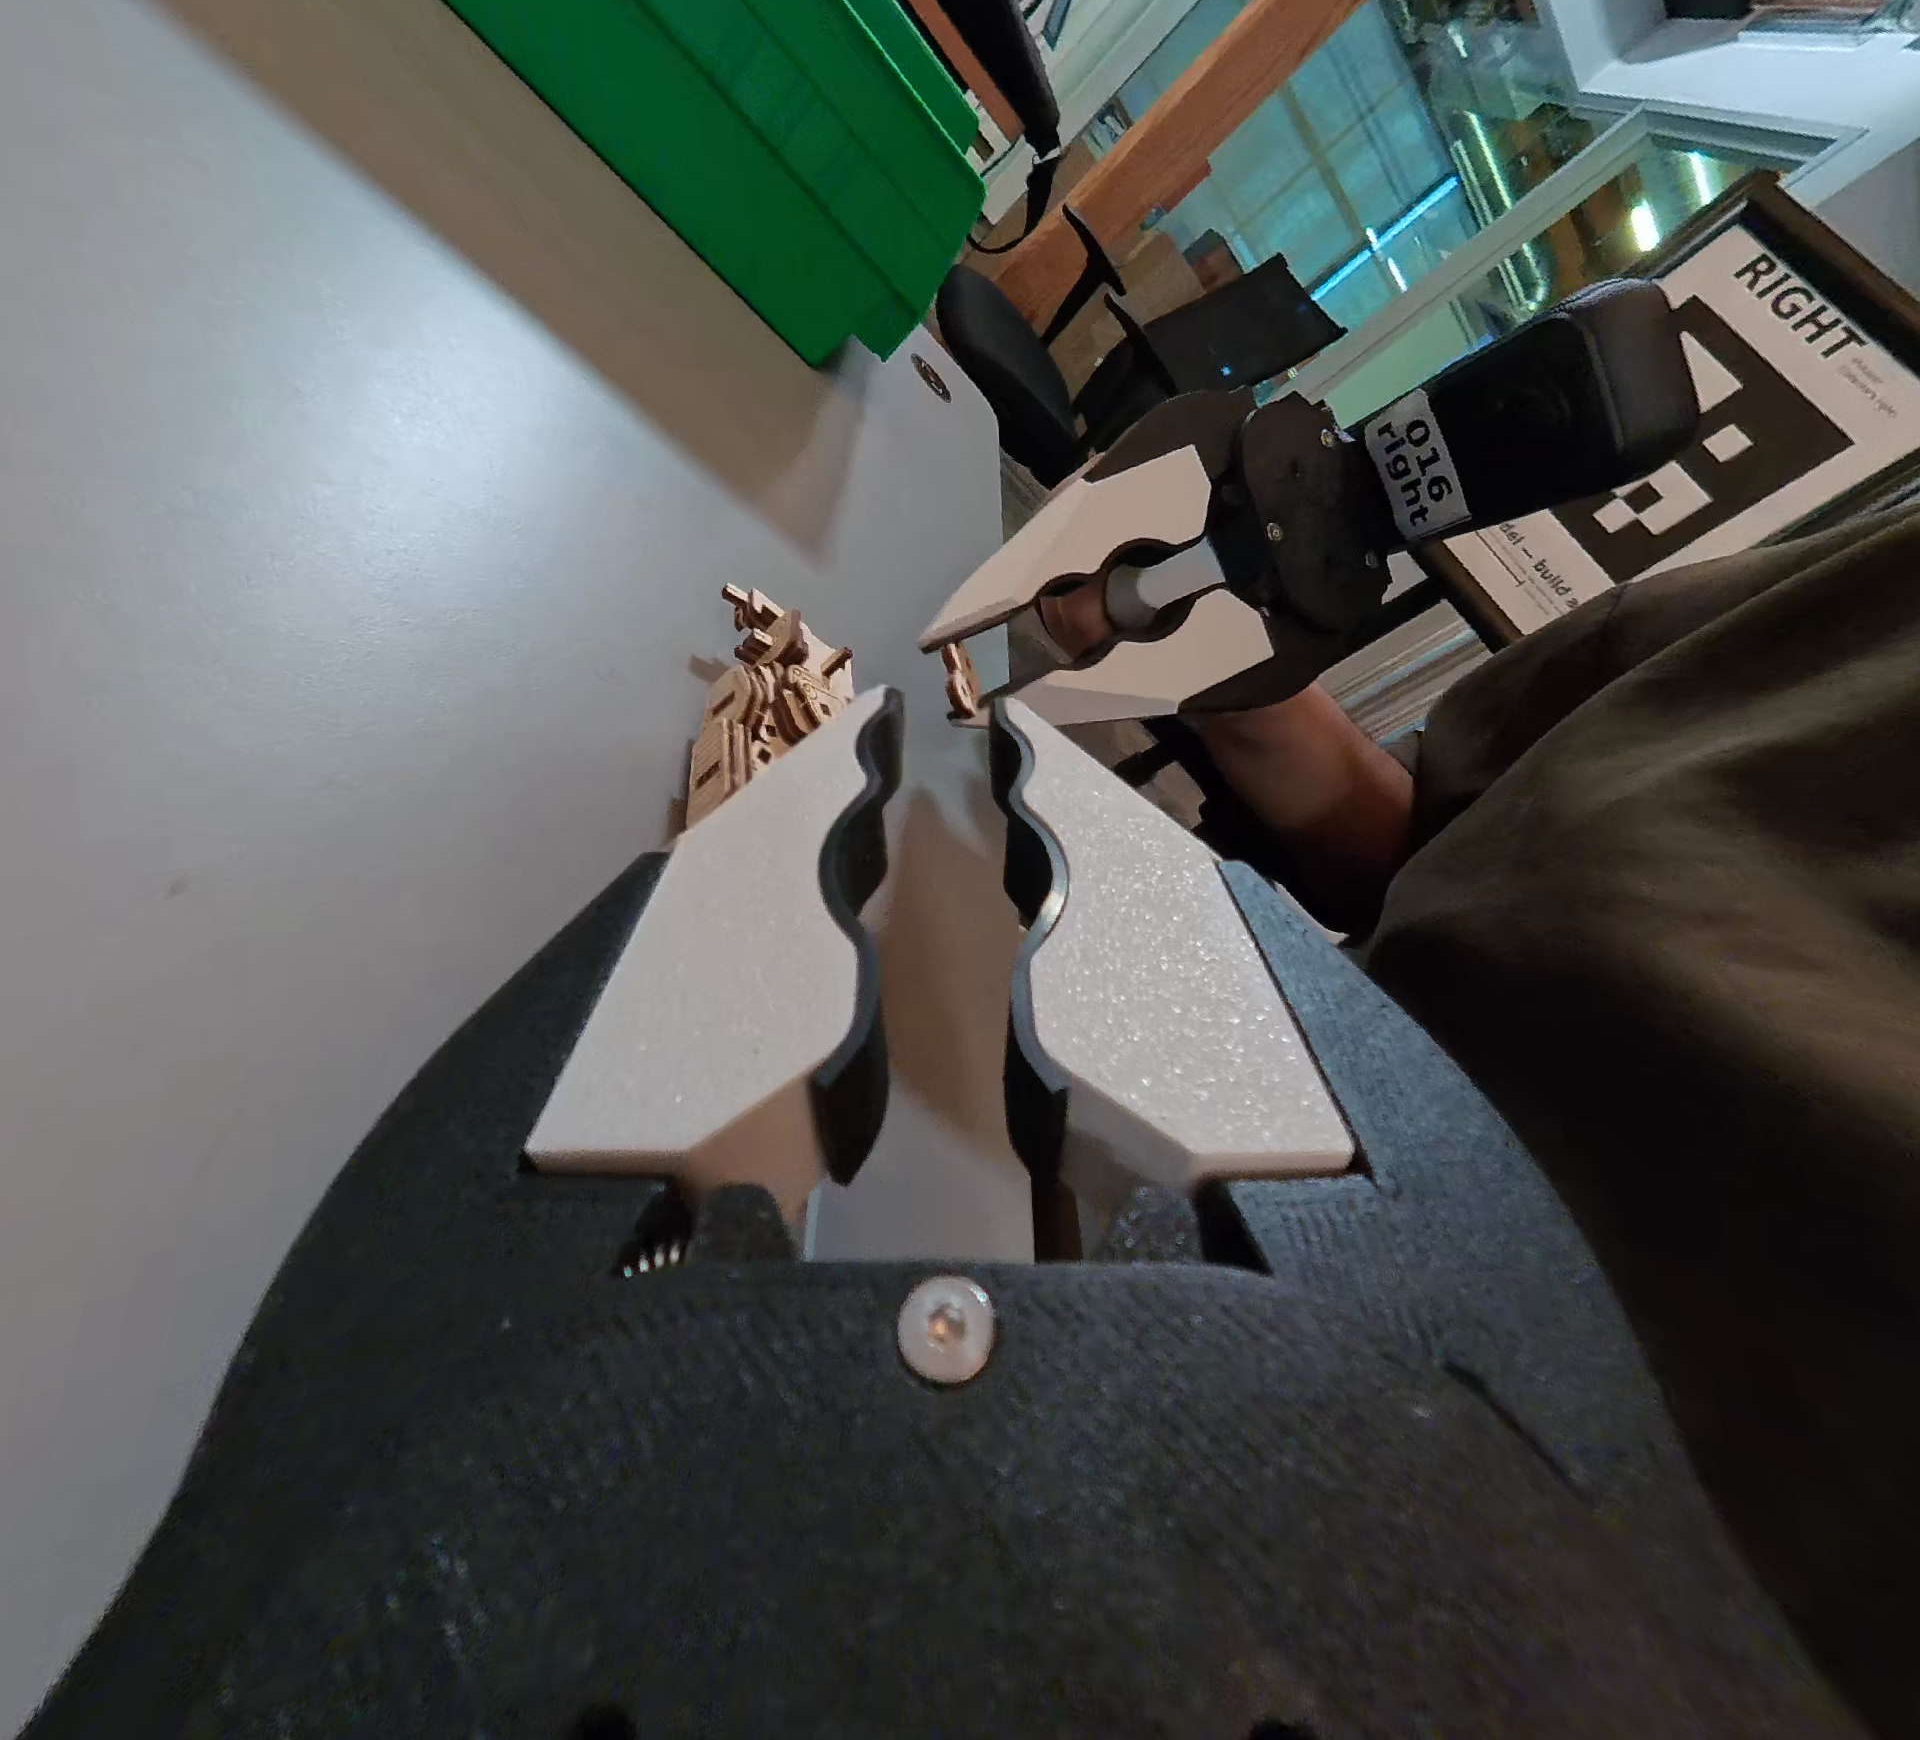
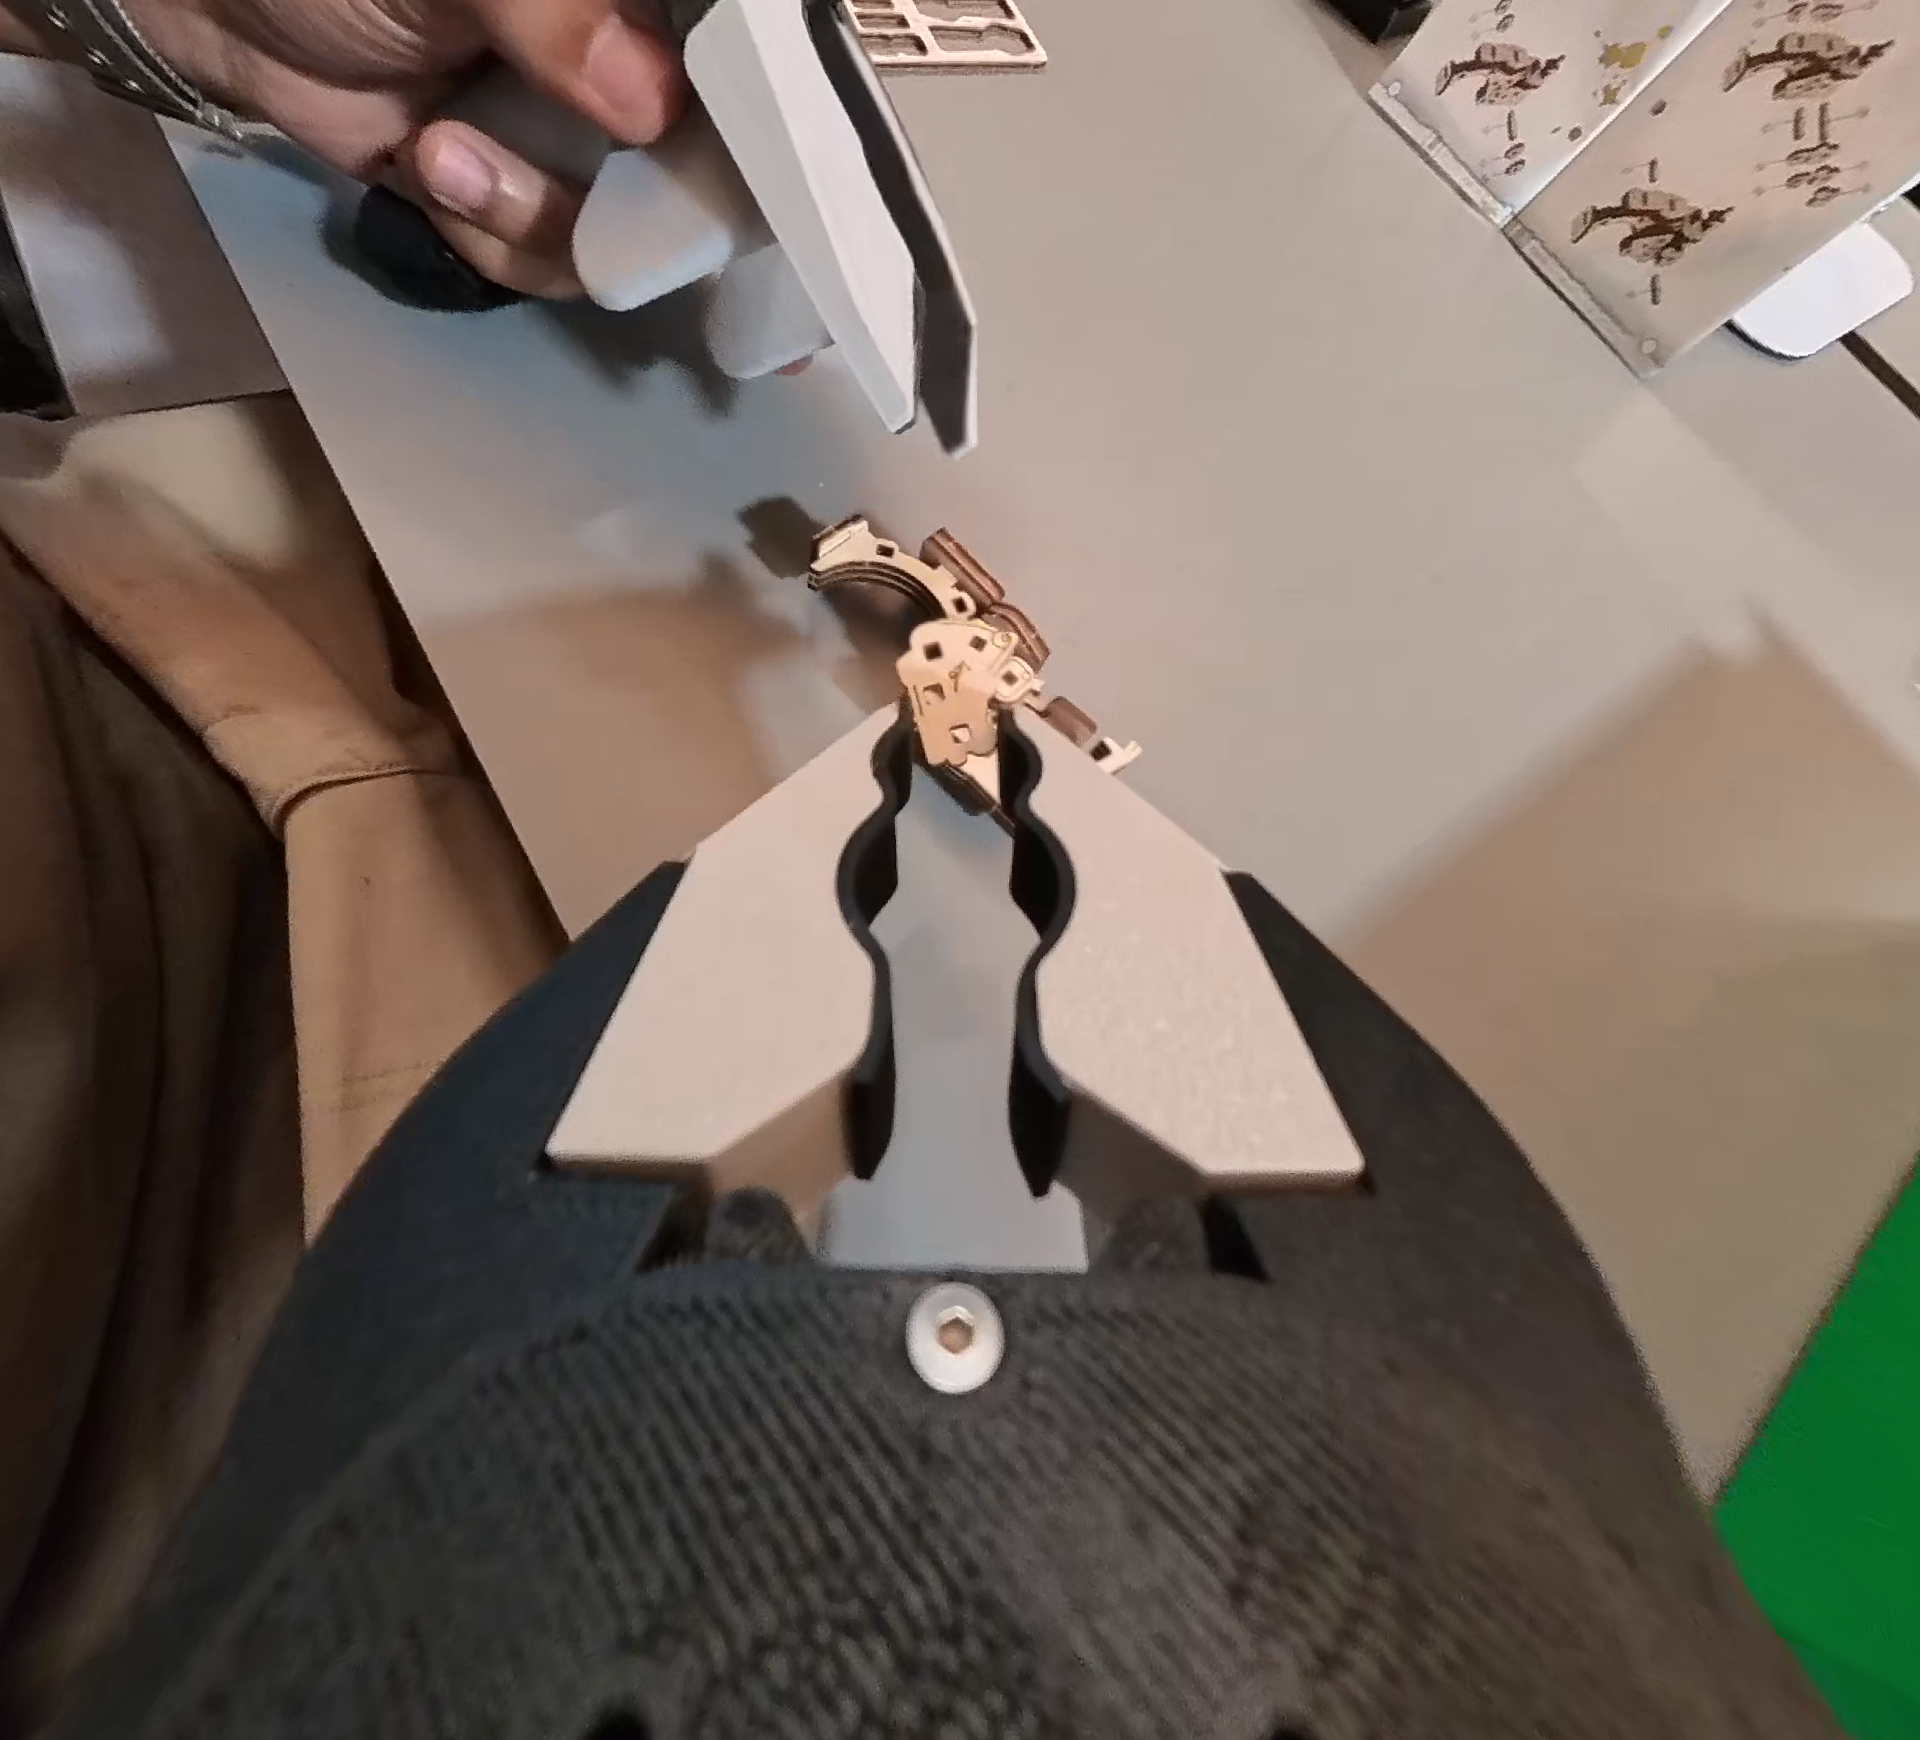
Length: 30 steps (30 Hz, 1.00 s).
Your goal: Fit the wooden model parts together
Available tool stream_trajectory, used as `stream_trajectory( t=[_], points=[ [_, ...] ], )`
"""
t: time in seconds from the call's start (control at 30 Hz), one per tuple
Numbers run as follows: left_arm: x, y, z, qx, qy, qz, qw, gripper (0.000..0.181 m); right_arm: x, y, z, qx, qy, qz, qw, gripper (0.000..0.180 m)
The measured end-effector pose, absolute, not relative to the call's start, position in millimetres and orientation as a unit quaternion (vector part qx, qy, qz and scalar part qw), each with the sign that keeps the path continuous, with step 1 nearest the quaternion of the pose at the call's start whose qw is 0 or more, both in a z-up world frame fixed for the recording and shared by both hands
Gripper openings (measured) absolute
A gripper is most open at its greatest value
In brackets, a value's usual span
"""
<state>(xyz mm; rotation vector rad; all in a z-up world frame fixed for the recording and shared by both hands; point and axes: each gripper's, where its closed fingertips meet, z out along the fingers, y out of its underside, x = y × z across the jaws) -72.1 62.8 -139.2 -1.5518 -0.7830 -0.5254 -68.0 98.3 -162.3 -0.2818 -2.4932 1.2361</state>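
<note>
Wooden part [image 2: 954, 711] pinched in right tongs [image 2: 954, 755] | left tongs [image 1: 945, 714] spread, empty

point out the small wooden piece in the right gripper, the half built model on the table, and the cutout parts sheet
small wooden piece [image 2: 951, 703], right wrist view, its flat pale face
half built model [image 2: 914, 578], right wrist view, its curved strip
cutout parts sheet [image 2: 935, 7], right wrist view, its punched-out middle

The wooden model [image 2: 971, 651] was pale tan with dark brown laser-cut edges, lying on a plain light grey table [image 2: 1299, 443]. Both grippers had matte grey fingers [image 2: 748, 952] on textured black bodies, and green bins [image 1: 665, 59] were glossy.
</note>
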Motion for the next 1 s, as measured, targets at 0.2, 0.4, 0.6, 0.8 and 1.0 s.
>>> stream_trajectory(
  t=[0.2,0.4,0.6,0.8,1.0],
  points=[
    [-82.7,57.2,-130.6,-0.663,-0.345,-0.174,0.641,0.008,-66.6,97.1,-159.7,-0.107,-0.873,0.448,0.159,0.015],
    [-82.1,58.1,-117.3,-0.635,-0.352,-0.199,0.658,0.0,-66.3,97.8,-158.8,-0.113,-0.871,0.453,0.155,0.014],
    [-96.1,54.8,-137.1,-0.688,-0.373,-0.095,0.615,0.0,-67.4,96.6,-157.4,-0.112,-0.869,0.457,0.155,0.014],
    [-105.2,52.0,-142.5,-0.702,-0.387,-0.012,0.598,0.0,-67.9,93.6,-148.1,-0.102,-0.858,0.474,0.167,0.014],
    [-123.3,27.1,-140.8,-0.677,-0.436,0.096,0.585,0.0,-72.9,92.0,-127.3,-0.102,-0.831,0.513,0.189,0.014]
  ],
)
